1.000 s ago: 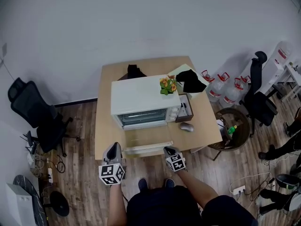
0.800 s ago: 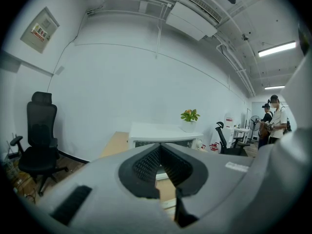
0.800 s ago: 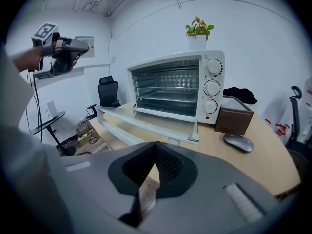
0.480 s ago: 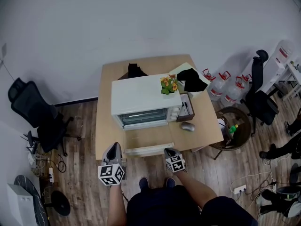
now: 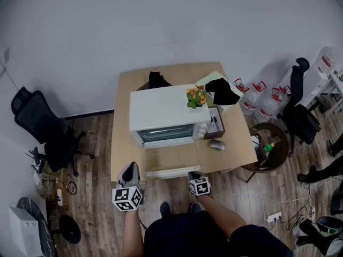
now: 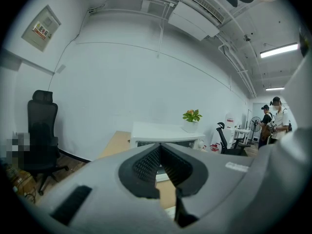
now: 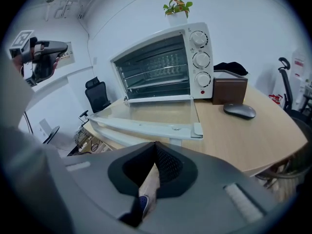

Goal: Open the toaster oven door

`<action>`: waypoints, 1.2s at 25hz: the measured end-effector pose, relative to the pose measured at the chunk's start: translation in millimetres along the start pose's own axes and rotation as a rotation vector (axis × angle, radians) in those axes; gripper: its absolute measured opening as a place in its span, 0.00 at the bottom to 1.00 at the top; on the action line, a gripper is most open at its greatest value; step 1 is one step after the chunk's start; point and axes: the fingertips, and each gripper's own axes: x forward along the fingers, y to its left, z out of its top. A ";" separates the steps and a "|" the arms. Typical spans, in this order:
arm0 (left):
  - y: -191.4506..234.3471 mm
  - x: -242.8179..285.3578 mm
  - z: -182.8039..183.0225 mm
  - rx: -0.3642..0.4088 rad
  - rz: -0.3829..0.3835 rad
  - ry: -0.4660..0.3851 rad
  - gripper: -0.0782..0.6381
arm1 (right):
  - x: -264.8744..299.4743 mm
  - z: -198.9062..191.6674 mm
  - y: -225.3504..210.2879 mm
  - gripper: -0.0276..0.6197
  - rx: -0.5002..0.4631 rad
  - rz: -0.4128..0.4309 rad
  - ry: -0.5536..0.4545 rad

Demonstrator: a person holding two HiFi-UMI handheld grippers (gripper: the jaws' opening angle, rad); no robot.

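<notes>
The right gripper (image 7: 155,147) is easing back from the door (image 7: 151,117) of the toaster oven (image 5: 167,114), which is lying fully open on the table (image 5: 236,143), so the job is looking done, with it and the left gripper (image 6: 160,147) both pinching shut on nothing.

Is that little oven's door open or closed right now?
Open. The toaster oven door is folded all the way down, lying flat over the table, and the racks inside the toaster oven show.

Bright, even ceiling light; sharp pictures, strong fisheye bending at edges.
</notes>
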 end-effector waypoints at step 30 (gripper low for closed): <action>12.3 -5.1 1.8 -0.021 0.066 -0.015 0.11 | 25.2 -28.3 -4.4 0.06 0.109 0.033 0.119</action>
